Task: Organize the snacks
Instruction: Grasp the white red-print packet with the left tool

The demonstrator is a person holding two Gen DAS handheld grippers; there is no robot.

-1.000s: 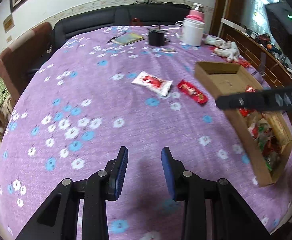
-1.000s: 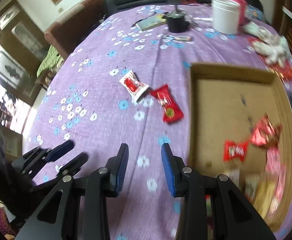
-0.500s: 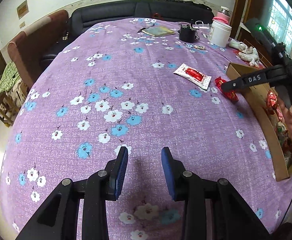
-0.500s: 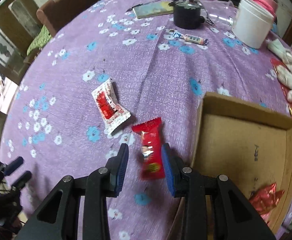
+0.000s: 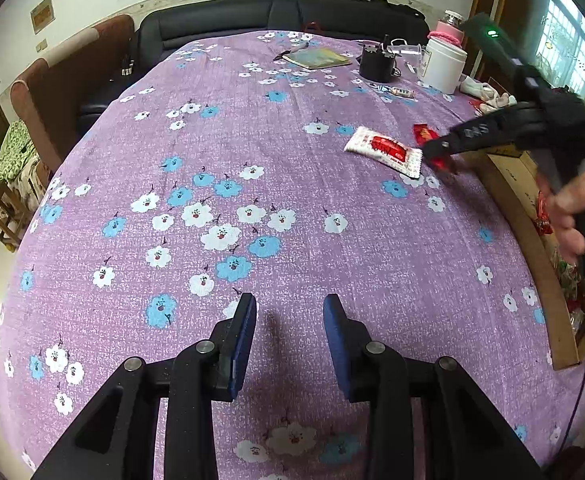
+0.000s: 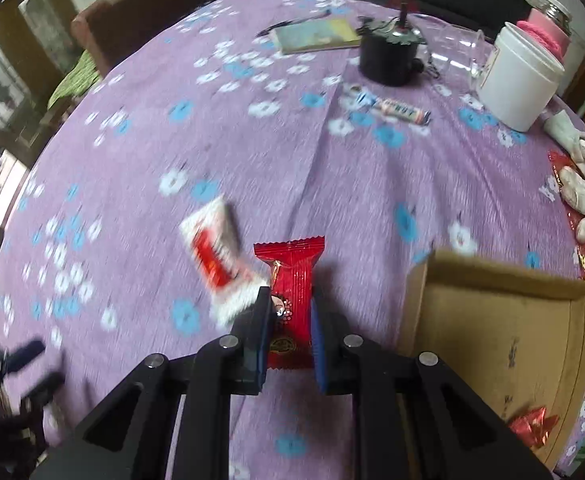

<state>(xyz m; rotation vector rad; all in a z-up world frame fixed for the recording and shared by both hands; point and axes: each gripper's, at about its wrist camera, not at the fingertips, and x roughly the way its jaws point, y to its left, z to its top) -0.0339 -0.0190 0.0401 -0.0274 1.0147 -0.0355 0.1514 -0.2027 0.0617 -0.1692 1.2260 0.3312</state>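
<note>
A red snack packet (image 6: 292, 276) lies on the purple flowered tablecloth, its lower half between the fingers of my right gripper (image 6: 290, 308). The jaws are closing, and both blue pads press the packet's sides. A white-and-red packet (image 6: 216, 256) lies just left of it, touching the left finger. The cardboard box (image 6: 492, 280) stands to the right, with a red wrapper (image 6: 532, 428) in it. In the left wrist view my left gripper (image 5: 288, 312) hovers over bare cloth, open with nothing between its fingers. The right gripper (image 5: 432, 152) reaches down beside the white-and-red packet (image 5: 384, 152), next to the box (image 5: 532, 240).
At the far side stand a white jar (image 6: 520, 80), a black pot (image 6: 388, 56), a book (image 6: 316, 34) and a candy roll (image 6: 396, 108). White figurines (image 6: 584, 184) lie right of the box. A dark sofa (image 5: 284, 12) and a brown chair (image 5: 64, 80) border the table.
My right gripper has come down over the red packet and shut on it. The left gripper has shifted a little over the cloth and stays open.
</note>
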